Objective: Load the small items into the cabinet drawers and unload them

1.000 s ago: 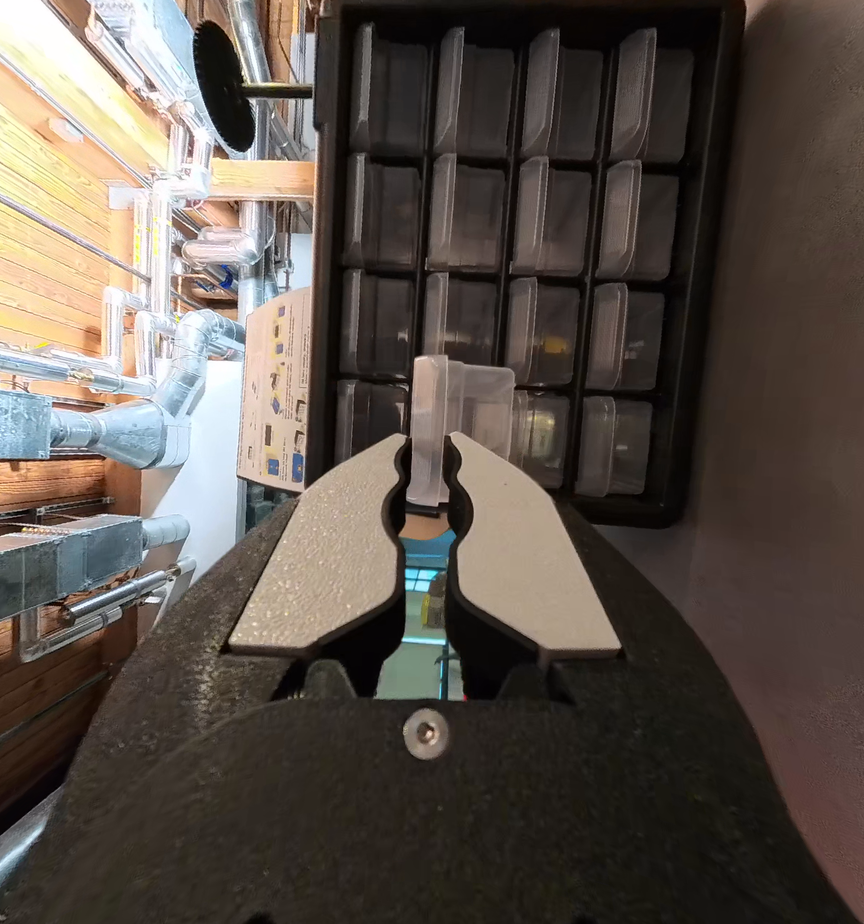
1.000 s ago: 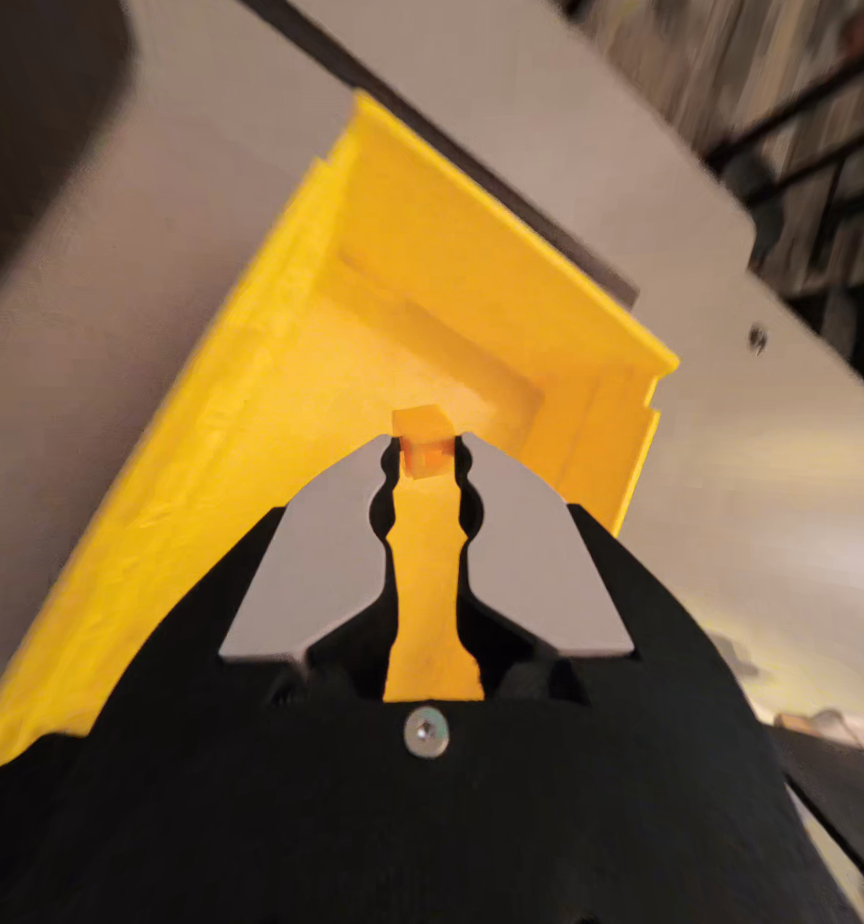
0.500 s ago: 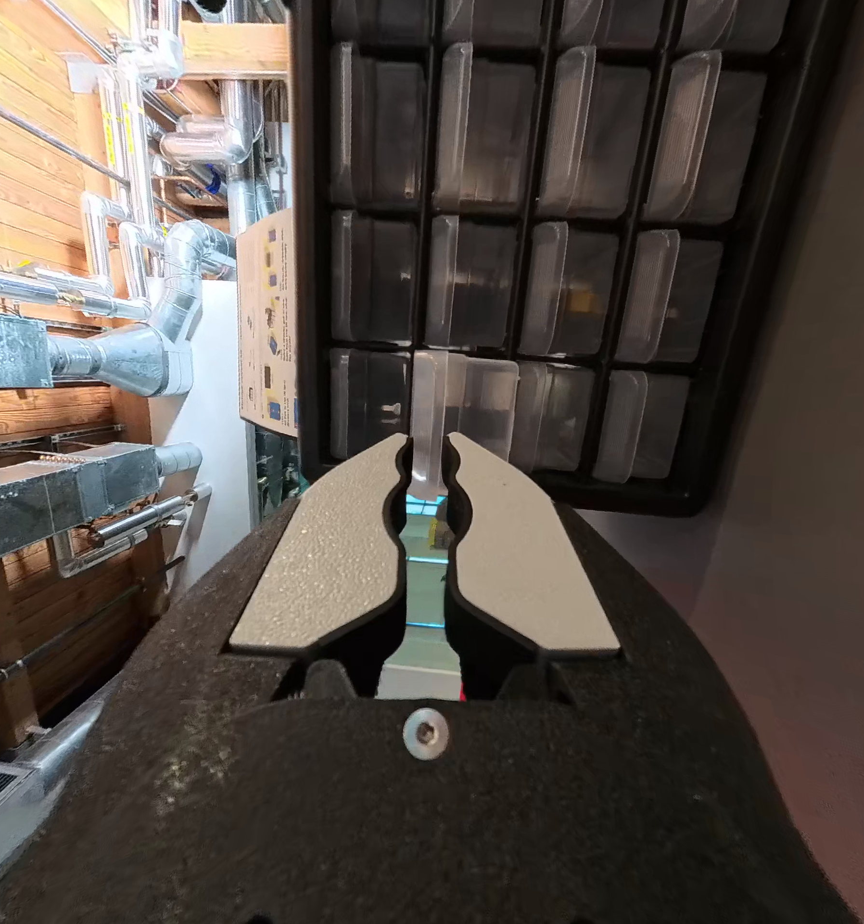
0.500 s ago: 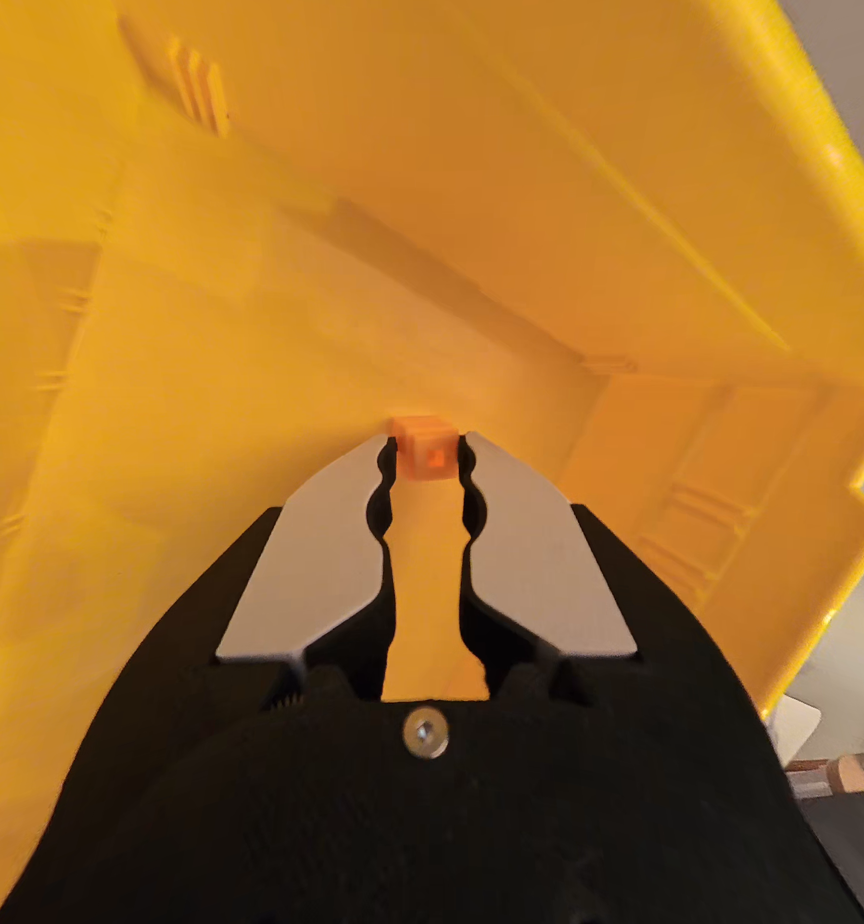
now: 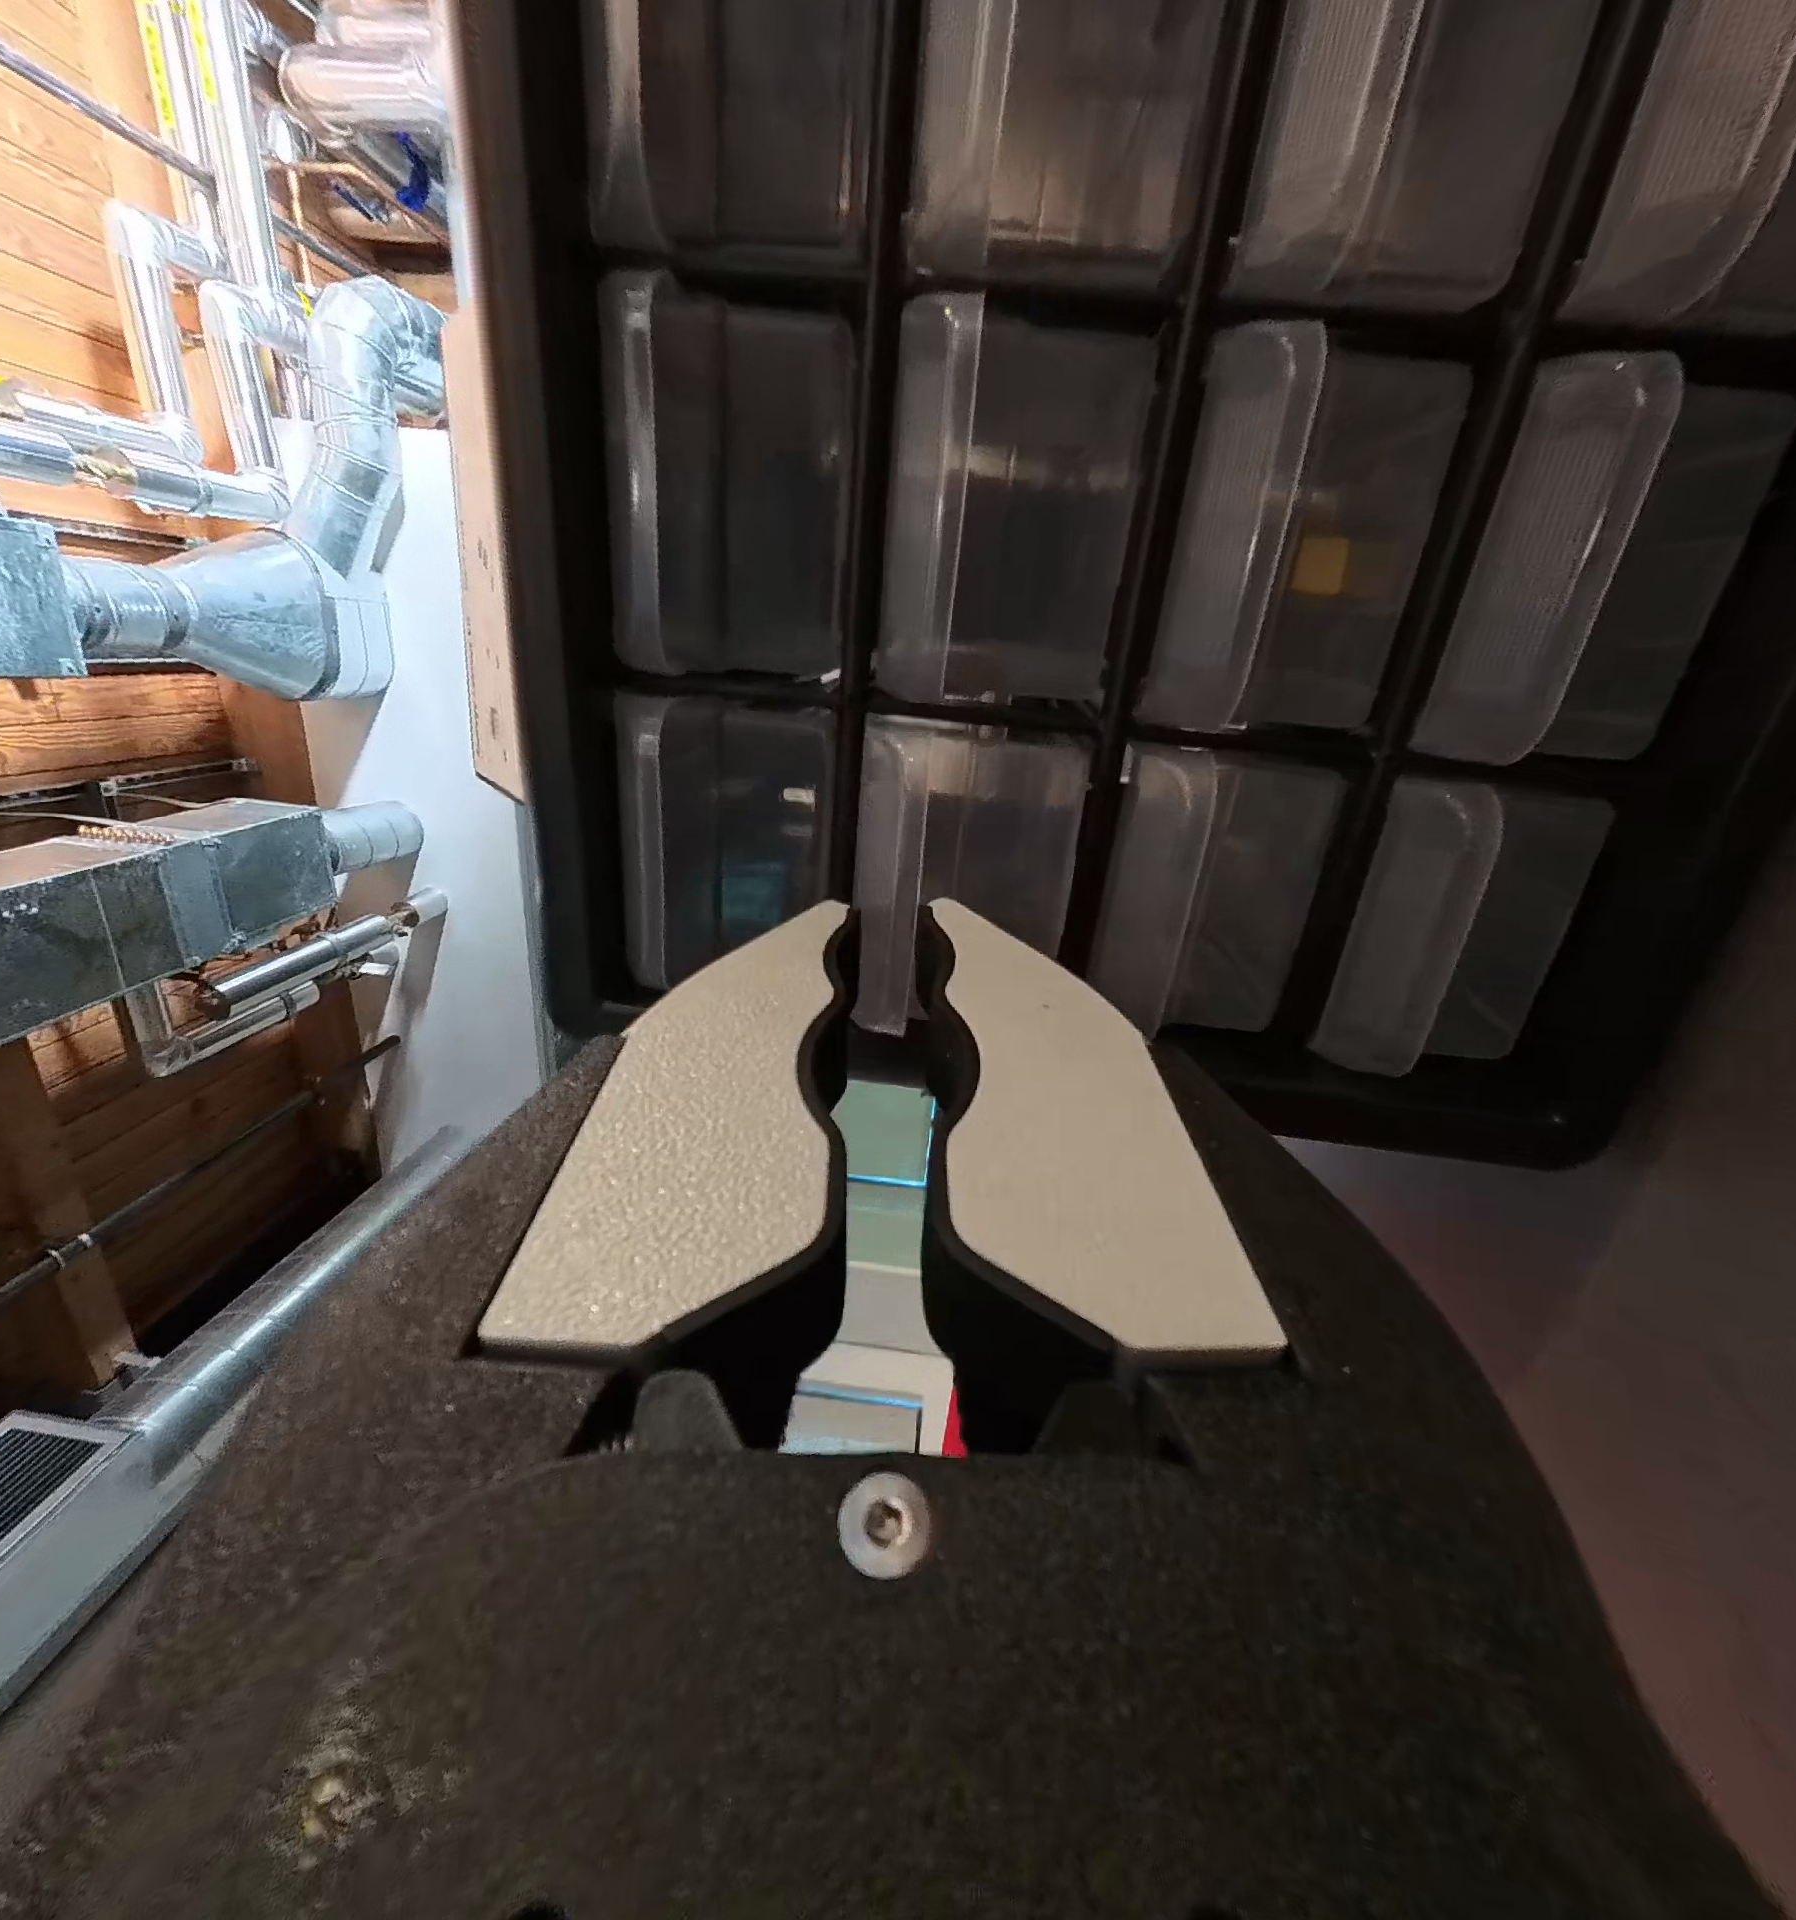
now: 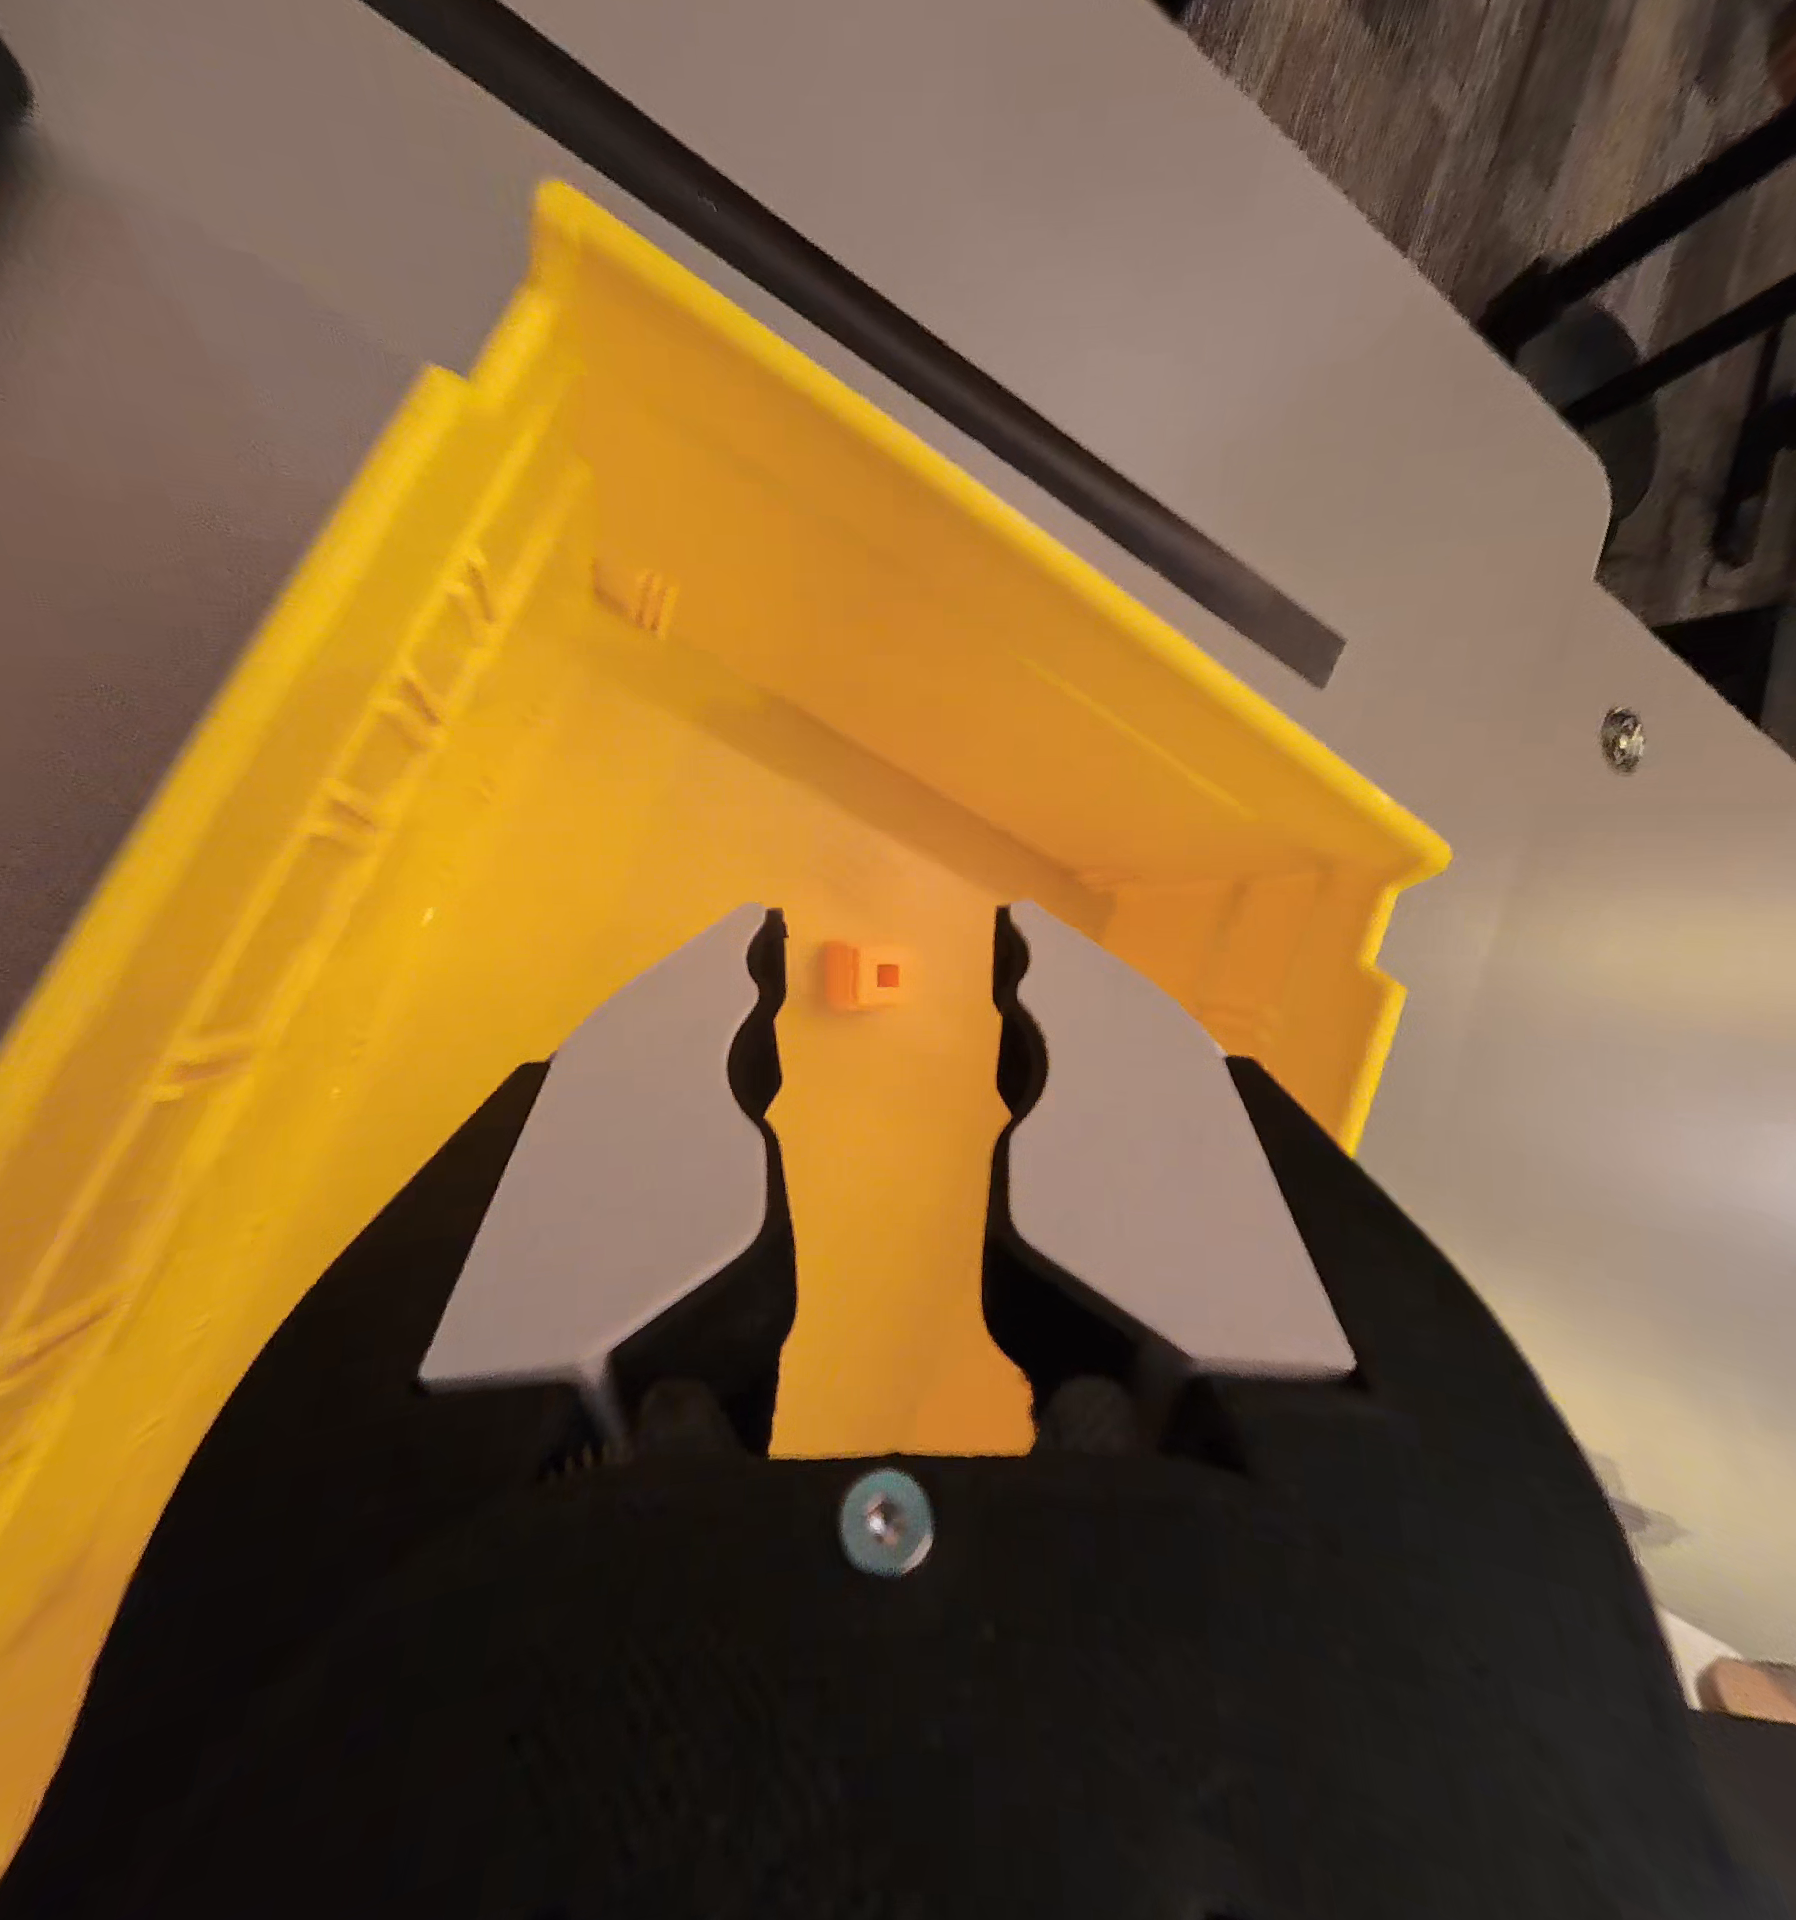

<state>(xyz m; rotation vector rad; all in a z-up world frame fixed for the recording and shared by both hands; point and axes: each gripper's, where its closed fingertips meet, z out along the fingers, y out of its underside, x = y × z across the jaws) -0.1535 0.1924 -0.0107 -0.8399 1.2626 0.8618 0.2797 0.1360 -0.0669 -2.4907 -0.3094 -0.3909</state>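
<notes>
cabinet frame: black
drawers: clear, frosted plastic, dark inside
left gripper: pale grey textured fingers on a speckled black body
bin: bright yellow, shading to orange-yellow on its floor
small block: orange, with 1 darker orange square on its face
right gripper: plain light grey fingers, black body
table: grey-white, crossed by 1 black strip
pipes: silver
wall boards: warm brown wood
</notes>
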